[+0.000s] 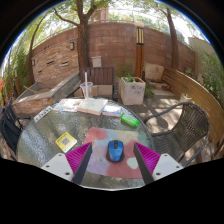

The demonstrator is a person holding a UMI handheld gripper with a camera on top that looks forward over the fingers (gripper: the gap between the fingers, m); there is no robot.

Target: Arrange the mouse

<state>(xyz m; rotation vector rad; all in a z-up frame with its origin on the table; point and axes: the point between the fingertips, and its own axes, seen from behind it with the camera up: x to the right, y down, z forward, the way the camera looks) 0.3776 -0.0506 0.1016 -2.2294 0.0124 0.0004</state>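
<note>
The blue mouse lies between the released fingers of the gripper, at twelve o'clock, untouched.

This is a home's back patio or garden courtyard, out of doors in daylight. A brick wall closes it in, with bare tree trunks rising before it and sky showing through branches above. A round glass-topped garden table stands in front, flanked by mesh metal patio chairs. A white planter box (holding some greenery) sits on the paving near the wall.
</note>
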